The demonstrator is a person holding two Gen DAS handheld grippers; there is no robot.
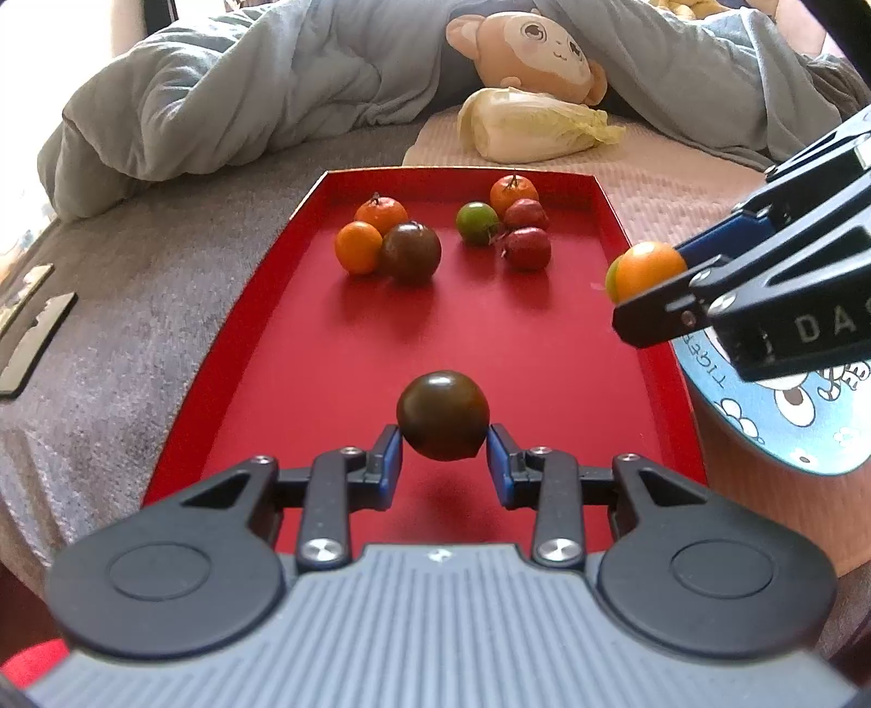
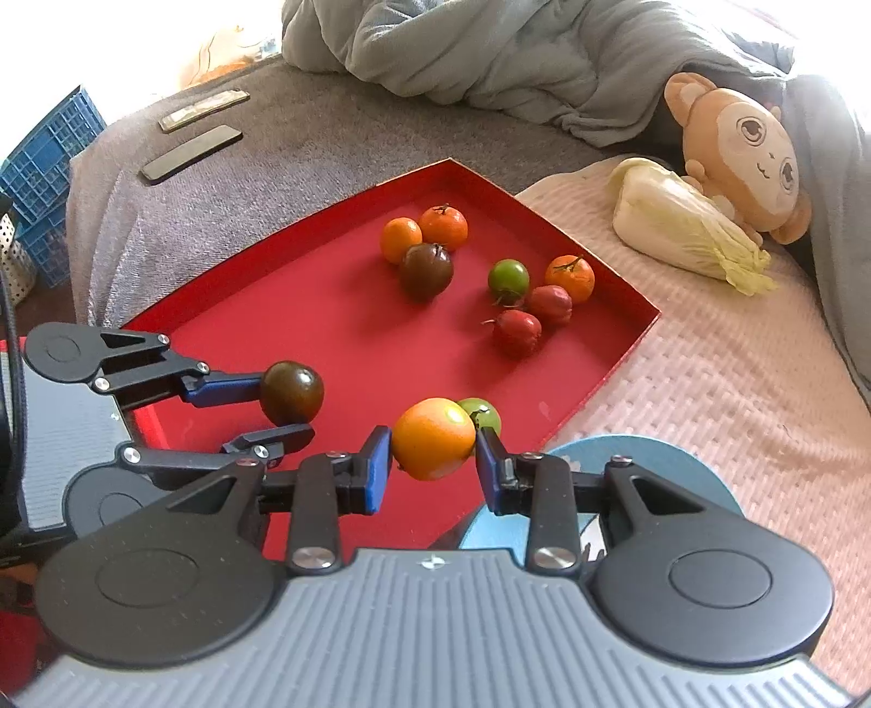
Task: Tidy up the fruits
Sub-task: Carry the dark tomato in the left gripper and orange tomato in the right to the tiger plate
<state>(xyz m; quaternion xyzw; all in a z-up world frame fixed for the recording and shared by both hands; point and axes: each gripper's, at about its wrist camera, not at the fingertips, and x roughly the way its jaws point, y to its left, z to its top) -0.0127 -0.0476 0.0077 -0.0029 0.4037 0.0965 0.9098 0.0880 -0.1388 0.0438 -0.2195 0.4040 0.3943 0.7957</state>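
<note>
Left gripper (image 1: pixel 443 455): clamped on dark tomato (image 1: pixel 442 415), above red tray (image 1: pixel 305 381).
Right gripper (image 2: pixel 433 463): clamped on orange fruit (image 2: pixel 433 438), over tray's edge.
Tray, 12 o'clock: loose fruit cluster (image 1: pixel 443 231).
Beyond tray: cabbage (image 1: pixel 531 128), plush monkey (image 1: pixel 536 52), grey duvet (image 1: pixel 218 98).
Writing: "DA" on right gripper body; blue lid (image 1: pixel 784 414) lettering, possibly "TIGER".
</note>
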